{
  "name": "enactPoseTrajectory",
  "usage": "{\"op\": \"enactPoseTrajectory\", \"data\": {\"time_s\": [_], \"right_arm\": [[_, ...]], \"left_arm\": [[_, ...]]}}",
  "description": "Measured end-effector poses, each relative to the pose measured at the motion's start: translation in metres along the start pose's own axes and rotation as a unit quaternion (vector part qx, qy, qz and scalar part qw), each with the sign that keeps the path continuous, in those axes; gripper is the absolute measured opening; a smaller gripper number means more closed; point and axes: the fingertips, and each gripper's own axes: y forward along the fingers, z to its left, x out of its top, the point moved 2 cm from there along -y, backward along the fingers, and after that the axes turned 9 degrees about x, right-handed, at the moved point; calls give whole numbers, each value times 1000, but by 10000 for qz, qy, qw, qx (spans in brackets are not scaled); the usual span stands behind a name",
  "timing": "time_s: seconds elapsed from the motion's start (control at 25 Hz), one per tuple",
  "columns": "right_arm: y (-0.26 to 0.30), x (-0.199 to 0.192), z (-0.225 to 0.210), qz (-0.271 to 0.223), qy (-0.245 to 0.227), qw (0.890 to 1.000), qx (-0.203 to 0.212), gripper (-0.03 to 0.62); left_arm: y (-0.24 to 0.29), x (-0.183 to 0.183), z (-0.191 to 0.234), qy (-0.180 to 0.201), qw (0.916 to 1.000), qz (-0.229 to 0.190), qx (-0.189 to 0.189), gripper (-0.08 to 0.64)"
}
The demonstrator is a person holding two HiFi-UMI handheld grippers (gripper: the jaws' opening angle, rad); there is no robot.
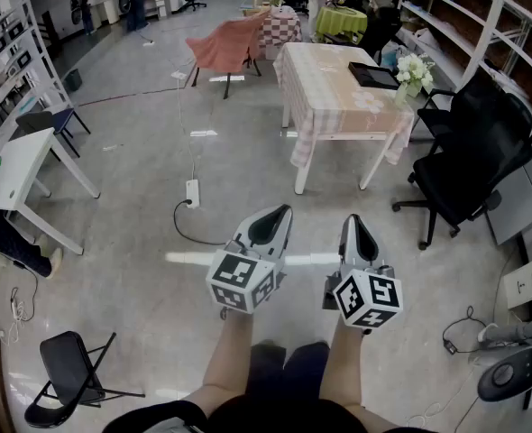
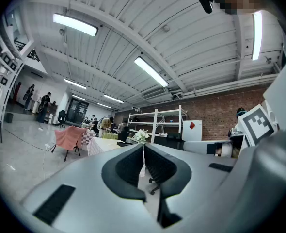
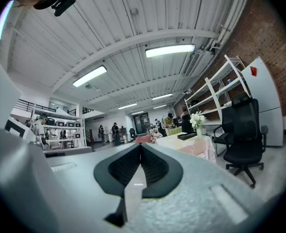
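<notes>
White power strip (image 1: pixel 192 192), flat on the grey floor (image 1: pixel 131 278), black cable (image 1: pixel 183 231) curling from its near end.

Head cam looks steeply down; left claw (image 1: pixel 286 211) & right claw (image 1: pixel 351 219) cams face fwd — all share table (image 1: pixel 325 84).

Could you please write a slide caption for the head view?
Shut and empty, the left gripper and right gripper hover above the floor, facing a cloth-covered table.
</notes>
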Motion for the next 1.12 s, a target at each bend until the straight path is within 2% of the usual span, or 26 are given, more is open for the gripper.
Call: {"op": "enactPoseTrajectory", "data": {"time_s": [0.24,0.48,0.68,0.92,1.12], "right_arm": [[6,-4,4,-124,192,9997,-10,5],[18,6,-12,-189,149,9997,-105,5],[37,9,-39,-219,148,9996,-99,5],[82,17,-74,-233,164,9995,-96,5],[125,27,-103,-285,188,9994,-71,5]], "left_arm": [[-1,0,6,124,9999,15,-92,14],[17,2,10,159,9998,-3,-109,15],[47,1,10,129,9998,-59,-159,15],[100,4,15,419,9990,-41,-128,15],[146,13,28,367,9992,-115,-98,15]]}}
